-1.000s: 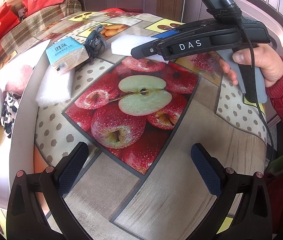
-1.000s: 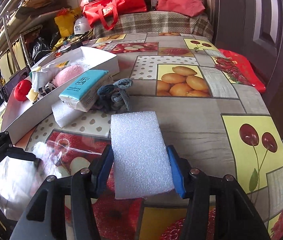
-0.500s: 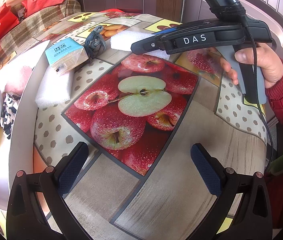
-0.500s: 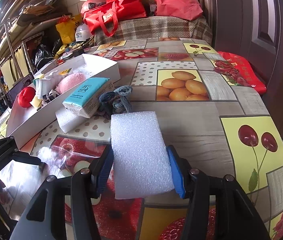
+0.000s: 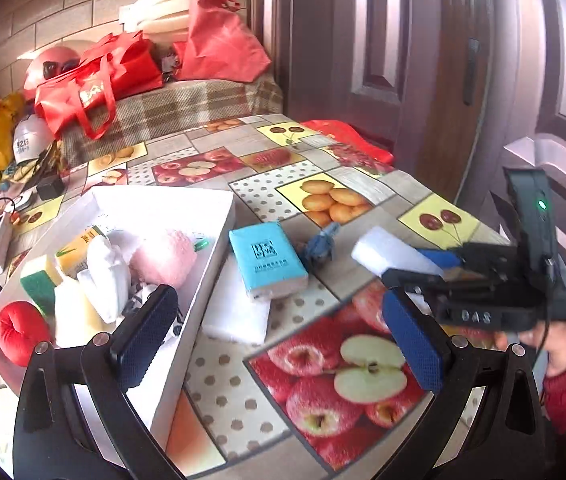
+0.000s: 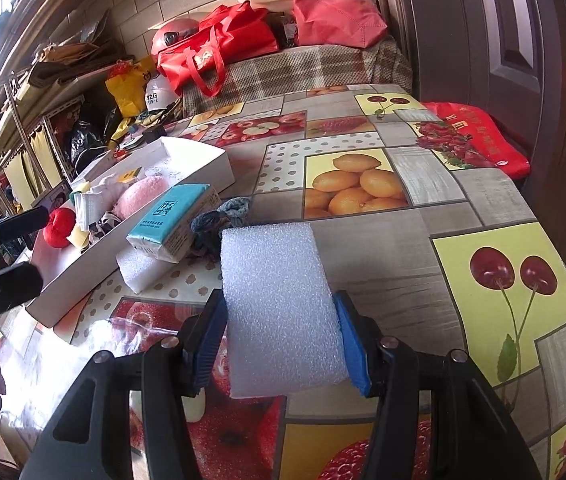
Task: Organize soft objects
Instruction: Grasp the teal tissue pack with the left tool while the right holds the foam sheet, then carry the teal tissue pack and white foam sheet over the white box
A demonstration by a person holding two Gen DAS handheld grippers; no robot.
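My right gripper [image 6: 281,344] is shut on a white foam block [image 6: 279,304] and holds it above the fruit-print table; the block also shows in the left wrist view [image 5: 387,254]. My left gripper [image 5: 279,340] is open and empty, above the near edge of the white box [image 5: 207,276]. The box holds a pink plush [image 5: 163,258], a red plush [image 5: 19,330], a green-yellow sponge [image 5: 39,284] and white cloths. A blue tissue pack [image 5: 267,260] lies on a second white foam block [image 5: 239,312], with a grey-blue cloth knot [image 5: 321,246] beside it.
The white box [image 6: 203,160] sits left on the table. A red bag [image 6: 479,136] lies at the table's far right edge. A plaid-covered bench with red bags [image 6: 219,52] stands behind. Metal shelves [image 6: 23,128] stand at the left. A door is at the right.
My left gripper has tilted up and swung left, so the white box and room now show instead of the apple print. My right gripper has lifted the foam block slightly.
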